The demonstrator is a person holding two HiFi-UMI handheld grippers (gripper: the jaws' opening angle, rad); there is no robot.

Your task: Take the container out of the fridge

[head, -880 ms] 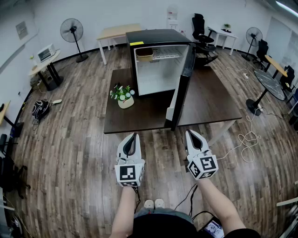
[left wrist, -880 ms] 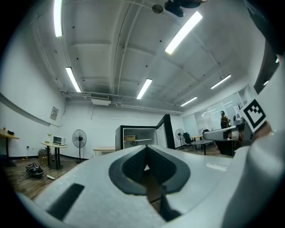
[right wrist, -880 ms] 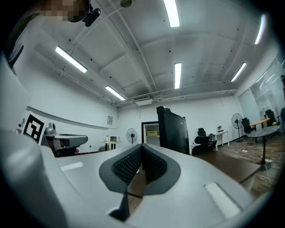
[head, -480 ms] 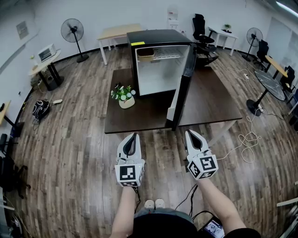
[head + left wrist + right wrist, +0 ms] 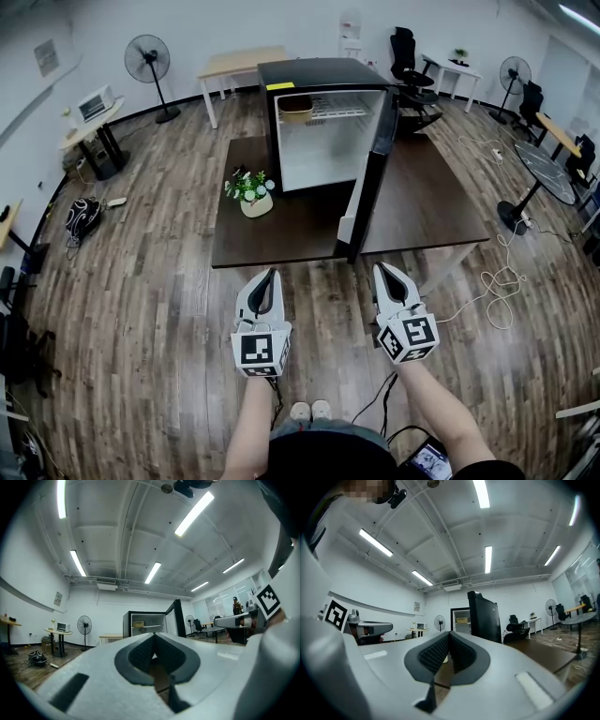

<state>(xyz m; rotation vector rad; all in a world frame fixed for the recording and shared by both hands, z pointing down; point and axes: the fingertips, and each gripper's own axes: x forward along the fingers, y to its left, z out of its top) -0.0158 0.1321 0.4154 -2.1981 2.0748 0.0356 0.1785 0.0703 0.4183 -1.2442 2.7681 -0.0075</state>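
Note:
A small black fridge [image 5: 314, 84] stands on a dark table [image 5: 281, 239], its door [image 5: 367, 178] swung wide open. On its upper shelf at the left sits a tan, bowl-like container [image 5: 293, 109], which shows small in the left gripper view [image 5: 138, 625] and in the right gripper view [image 5: 462, 620]. Both grippers hang short of the table's near edge, pointing at the fridge. The left gripper [image 5: 266, 277] has its jaws together with nothing between them. The right gripper [image 5: 385, 273] is likewise shut and empty.
A potted plant [image 5: 249, 193] in a white pot stands on the table left of the fridge. The open door juts toward the table's front edge. Fans [image 5: 146, 62], side tables, office chairs [image 5: 405, 58] and floor cables [image 5: 497, 281] ring the room.

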